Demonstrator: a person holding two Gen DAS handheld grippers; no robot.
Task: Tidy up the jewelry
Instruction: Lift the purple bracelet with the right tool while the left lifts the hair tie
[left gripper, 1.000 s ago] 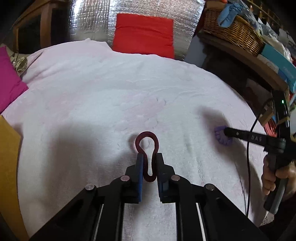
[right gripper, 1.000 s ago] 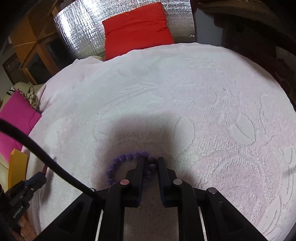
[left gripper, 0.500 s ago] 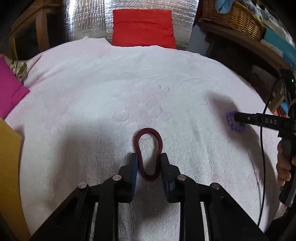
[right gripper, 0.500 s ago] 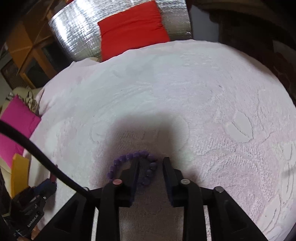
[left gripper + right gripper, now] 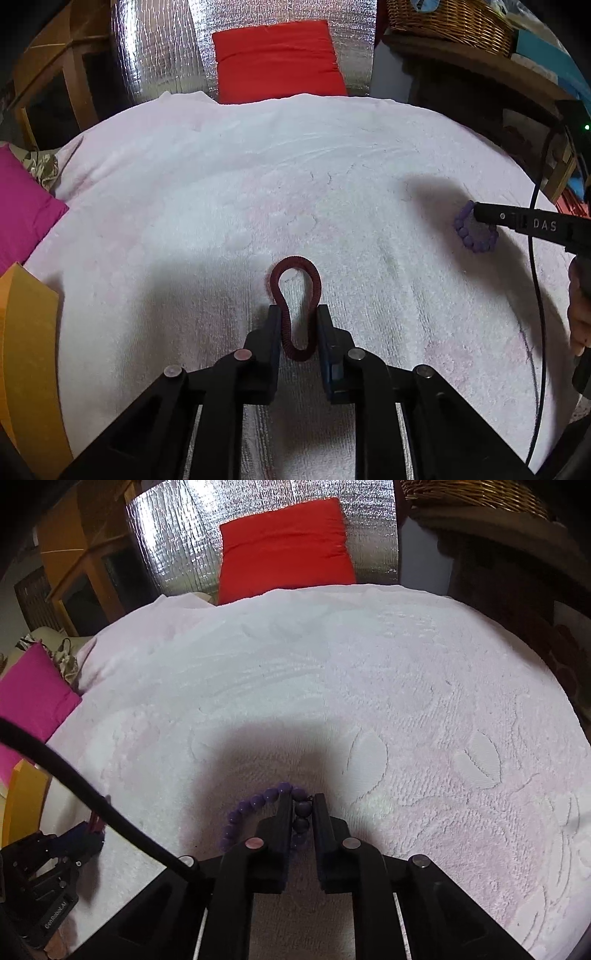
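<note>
A dark maroon coiled band [image 5: 295, 263] lies on the pale pink towel [image 5: 221, 184]. Its near end sits between the fingers of my left gripper [image 5: 298, 310], whose jaws are closing and squeeze the loop narrow. A purple bead bracelet [image 5: 255, 803] lies further right on the towel. My right gripper [image 5: 302, 798] is shut on its right side, with a few beads pinched between the pads. In the left wrist view the purple bracelet [image 5: 469, 236] hangs off the right gripper's tip [image 5: 476, 214]. My left gripper [image 5: 94, 830] shows at the lower left of the right wrist view.
A red cushion [image 5: 277, 59] leans on silver foil [image 5: 159, 48] behind the towel. A pink cushion [image 5: 22, 210] and an orange board [image 5: 26, 332] sit at the left edge. A wicker basket [image 5: 447, 18] stands on a shelf at the right. A black cable [image 5: 92, 794] crosses low left.
Both grippers spread their jaws half a second ago and have narrowed again on their bracelets. The maroon loop widened, then was squeezed. Neither hand has shifted much.
</note>
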